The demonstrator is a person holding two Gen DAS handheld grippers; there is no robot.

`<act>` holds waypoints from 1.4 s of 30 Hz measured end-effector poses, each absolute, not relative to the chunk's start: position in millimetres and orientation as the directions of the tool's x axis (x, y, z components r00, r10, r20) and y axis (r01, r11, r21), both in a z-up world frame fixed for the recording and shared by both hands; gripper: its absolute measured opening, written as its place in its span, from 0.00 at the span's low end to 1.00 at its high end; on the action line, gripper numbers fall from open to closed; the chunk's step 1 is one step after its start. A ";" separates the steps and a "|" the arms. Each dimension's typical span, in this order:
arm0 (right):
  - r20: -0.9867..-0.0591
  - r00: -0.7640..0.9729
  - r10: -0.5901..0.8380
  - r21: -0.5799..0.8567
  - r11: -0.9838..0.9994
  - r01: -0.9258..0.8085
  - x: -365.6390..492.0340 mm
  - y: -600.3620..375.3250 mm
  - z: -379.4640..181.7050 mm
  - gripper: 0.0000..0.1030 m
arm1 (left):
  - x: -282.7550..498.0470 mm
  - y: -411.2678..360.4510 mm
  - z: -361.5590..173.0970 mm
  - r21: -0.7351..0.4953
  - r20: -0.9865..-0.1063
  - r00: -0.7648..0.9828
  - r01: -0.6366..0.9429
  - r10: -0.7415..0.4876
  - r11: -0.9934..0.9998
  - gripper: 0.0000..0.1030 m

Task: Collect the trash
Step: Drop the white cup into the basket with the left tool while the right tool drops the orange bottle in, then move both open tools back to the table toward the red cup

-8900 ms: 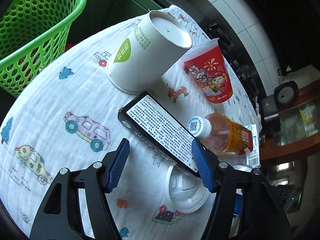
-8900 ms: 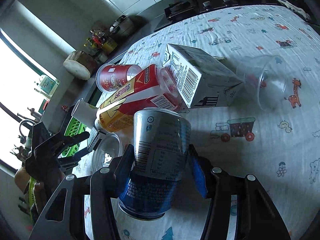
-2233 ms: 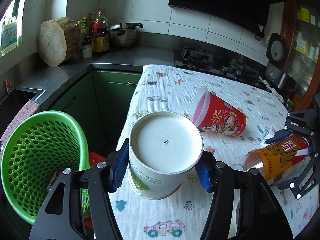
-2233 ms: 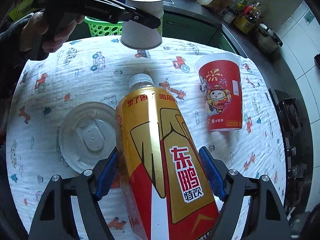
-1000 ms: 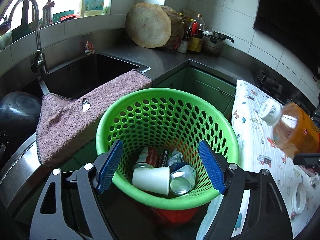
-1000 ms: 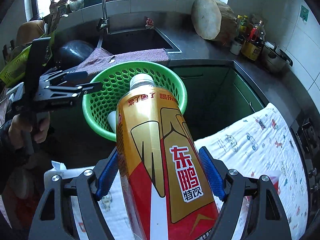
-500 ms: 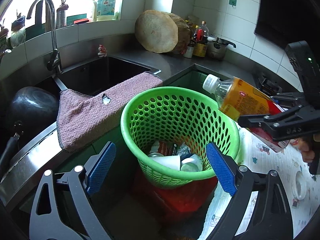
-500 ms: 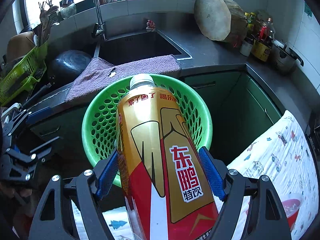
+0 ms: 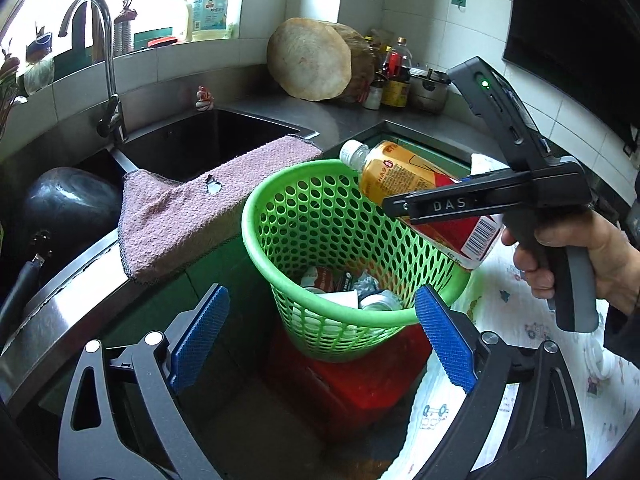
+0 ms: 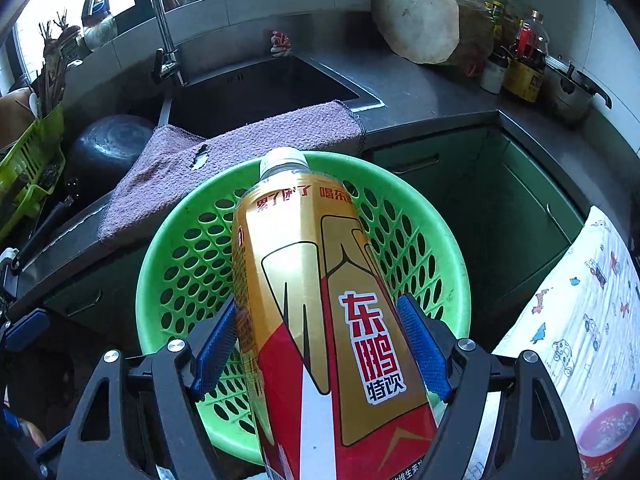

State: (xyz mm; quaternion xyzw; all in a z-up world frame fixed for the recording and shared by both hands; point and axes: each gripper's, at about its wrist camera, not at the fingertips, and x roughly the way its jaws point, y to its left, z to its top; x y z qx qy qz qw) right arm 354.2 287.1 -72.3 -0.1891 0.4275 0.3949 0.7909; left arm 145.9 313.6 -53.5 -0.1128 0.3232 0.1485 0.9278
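From the left wrist we see our left gripper (image 9: pixel 320 336) with its ribbed blue pads spread wide and holding nothing, the jaws having just been opening, above the perforated green plastic basket (image 9: pixel 280 216) that holds crushed cans and a white paper cup (image 9: pixel 320 312) and stands on a red crate beside a steel sink draped with a nubbly mauve towel (image 9: pixel 192 216). From the right wrist, our right gripper (image 10: pixel 320 348) clamps the smooth gold-and-red plastic bottle (image 10: pixel 320 300), white cap pointing down over the basket's round mouth, with grey counter and a printed tablecloth (image 10: pixel 576 320) alongside.
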 end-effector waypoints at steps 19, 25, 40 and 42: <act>-0.768 0.354 0.533 0.056 0.607 -0.793 328.3 243.7 -42.9 0.83 | 142.8 288.1 -52.0 -0.123 -0.631 0.757 -0.312 0.168 0.942 0.93; -0.750 0.395 0.530 0.048 0.639 -0.767 313.2 183.4 -28.6 0.84 | 145.1 264.0 -47.4 -0.124 -0.628 0.767 -0.268 0.133 0.955 0.94; -0.775 0.522 0.356 -0.139 0.709 -0.691 333.0 13.6 -32.1 0.88 | 160.4 193.4 -29.7 -0.110 -0.607 0.793 -0.148 0.051 0.983 0.95; -0.784 0.527 0.328 -0.169 0.704 -0.690 344.1 1.6 -36.2 0.89 | 163.5 186.2 -30.2 -0.112 -0.610 0.792 -0.140 0.043 0.984 0.95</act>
